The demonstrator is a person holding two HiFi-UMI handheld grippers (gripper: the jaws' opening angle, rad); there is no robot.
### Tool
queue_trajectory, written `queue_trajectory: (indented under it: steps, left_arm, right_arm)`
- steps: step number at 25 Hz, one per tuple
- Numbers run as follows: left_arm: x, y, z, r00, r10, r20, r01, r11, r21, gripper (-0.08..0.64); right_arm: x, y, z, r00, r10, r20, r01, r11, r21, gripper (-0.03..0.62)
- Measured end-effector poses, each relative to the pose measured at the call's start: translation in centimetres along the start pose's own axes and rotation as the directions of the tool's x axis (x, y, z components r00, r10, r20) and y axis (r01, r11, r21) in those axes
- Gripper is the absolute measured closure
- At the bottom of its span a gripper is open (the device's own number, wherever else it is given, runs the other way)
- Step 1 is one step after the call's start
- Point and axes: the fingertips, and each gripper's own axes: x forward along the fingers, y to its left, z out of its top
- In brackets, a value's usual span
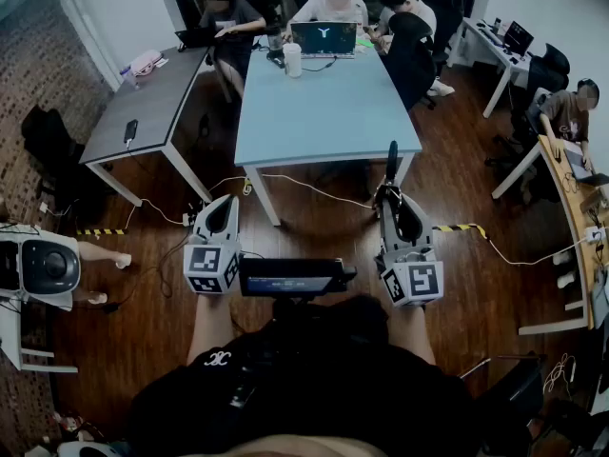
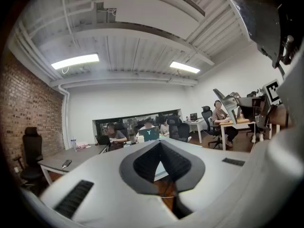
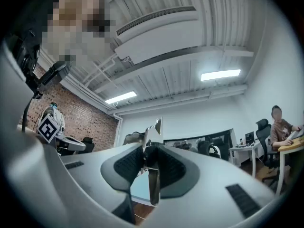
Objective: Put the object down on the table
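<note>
The slim metal object (image 3: 152,175) was a single thin, shiny strip with a stepped upper end. It stood upright, clamped between the two jaws of the right gripper (image 3: 151,148), and in the head view it showed as a dark narrow stick (image 1: 391,158) poking out past the tips. The ribbed black pads (image 3: 124,163) pressed on it from either side, set in smooth pale grey shells. It was held in the air, clear of any surface.

Beside it, the left gripper (image 2: 160,142) had its tips brought together with nothing between them, leaving only a diamond-shaped hollow between its ribbed pads (image 2: 181,163).

Ahead of both tools stood one rectangular pale blue table (image 1: 324,112) on the dark wood floor (image 1: 314,227). At its far end were one open laptop (image 1: 324,38) and one white cup (image 1: 292,60).
</note>
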Motion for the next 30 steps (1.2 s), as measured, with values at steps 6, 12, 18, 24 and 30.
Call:
queue_trajectory:
  steps: [6,12,18,24,30]
  left_arm:
    - [2.3,0.8,-1.2,1.0,-0.002,-0.018,0.002,1.0,-0.003,0.555]
    - [7.8,1.8,-0.9,1.0,0.016,-0.026,-0.016,1.0,0.013,0.555]
    - [17.0,2.9,0.5,0.998,0.057,-0.023,-0.056,0.998,0.021,0.555]
    - [27.0,3.2,3.2,0.999,0.054,-0.006,-0.053,0.998,0.035,0.555]
    - [34.5,3.8,4.4,0.996,0.091,-0.001,-0.091,0.994,0.059,0.555]
  right_arm:
    - [2.3,-1.0,-0.5,1.0,-0.002,0.013,0.002,1.0,0.005,0.512]
    - [8.1,-4.4,-2.8,0.999,0.018,0.029,-0.019,1.0,0.019,0.512]
    - [17.0,-10.4,-4.8,0.997,0.057,0.049,-0.058,0.998,0.027,0.512]
    - [24.5,-16.1,-6.4,0.995,0.089,0.034,-0.09,0.996,0.018,0.512]
    - [29.6,-21.6,-8.6,0.994,0.11,0.003,-0.111,0.994,0.024,0.512]
